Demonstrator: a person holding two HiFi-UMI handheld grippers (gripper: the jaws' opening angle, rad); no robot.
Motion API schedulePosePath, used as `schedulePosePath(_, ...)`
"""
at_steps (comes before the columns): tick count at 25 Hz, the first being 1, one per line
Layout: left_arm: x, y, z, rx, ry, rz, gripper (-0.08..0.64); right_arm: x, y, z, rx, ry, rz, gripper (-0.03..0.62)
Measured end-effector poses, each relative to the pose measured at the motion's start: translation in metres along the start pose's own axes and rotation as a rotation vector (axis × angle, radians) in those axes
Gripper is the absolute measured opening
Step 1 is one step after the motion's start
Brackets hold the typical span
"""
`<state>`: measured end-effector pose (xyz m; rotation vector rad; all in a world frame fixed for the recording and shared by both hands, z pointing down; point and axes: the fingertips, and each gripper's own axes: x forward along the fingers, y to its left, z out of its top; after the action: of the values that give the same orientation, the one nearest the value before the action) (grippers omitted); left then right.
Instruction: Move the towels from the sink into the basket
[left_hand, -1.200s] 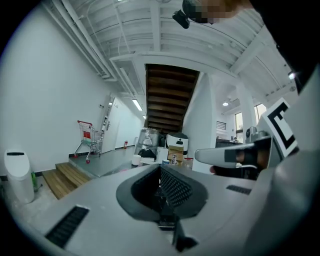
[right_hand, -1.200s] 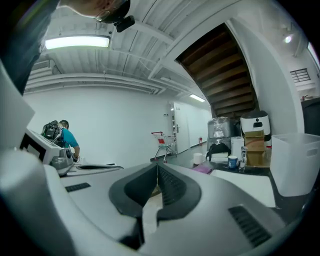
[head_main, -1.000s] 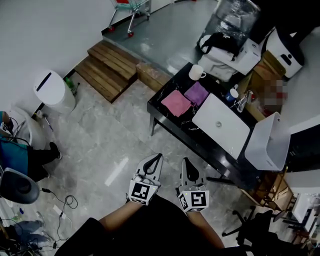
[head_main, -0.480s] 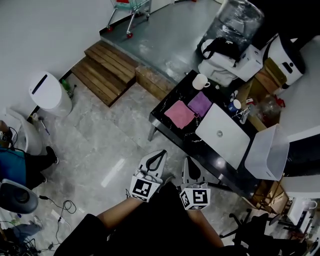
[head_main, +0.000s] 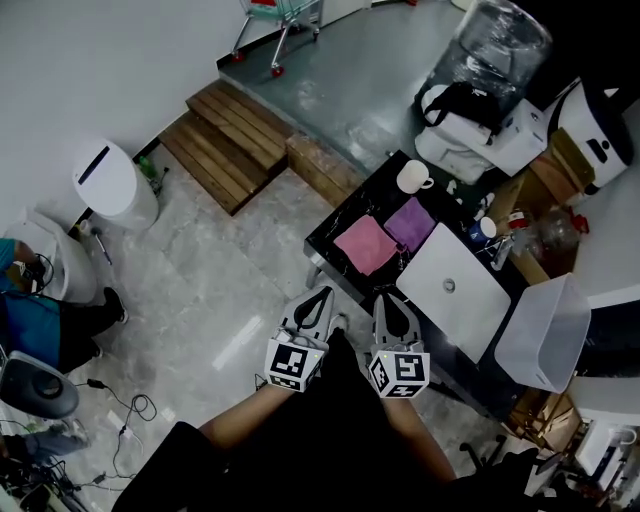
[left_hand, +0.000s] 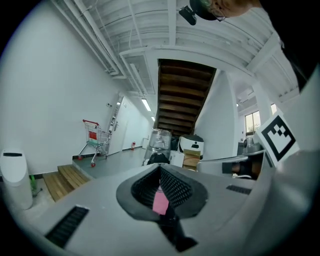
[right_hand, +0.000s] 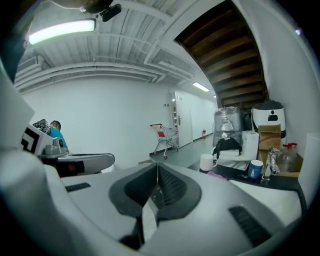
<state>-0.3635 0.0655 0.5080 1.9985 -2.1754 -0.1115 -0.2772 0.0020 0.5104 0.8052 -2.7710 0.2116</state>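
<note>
Black table, pink towel, purple towel, left gripper, right gripper (jaws closed)

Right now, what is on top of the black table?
The black table bears a pink towel, a purple towel, a white mug, a white sink and a white basket. Its top beneath them is covered.

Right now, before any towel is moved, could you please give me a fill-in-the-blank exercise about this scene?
1. The towel beside the pink towel is ____.
2. Both towels lie on a ____ table.
3. The mug is ____.
4. The right gripper is ____ (open/shut).
Missing words: purple; black; white; shut.
</note>
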Motion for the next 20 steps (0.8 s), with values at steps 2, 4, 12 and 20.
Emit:
schedulePosePath(2,0.017,0.001,0.000,-0.010,0.007,0.011,0.014,0.016,-0.011,0.002,-0.002,0.012,0.020,0.018)
schedulePosePath(4,0.039,0.000,0.000,0.000,0.013,0.006,0.014,0.035,-0.023,0.002,-0.001,0.030,0.041,0.020)
schedulePosePath(12,0.110,0.018,0.000,0.022,0.029,0.029,0.014,0.092,-0.065,-0.002,0.018,0.070,0.141,0.020)
schedulePosePath(20,0.151,0.030,-0.006,0.044,0.037,0.088,0.014,0.145,-0.080,-0.038,-0.049,0.154,0.216,0.020)
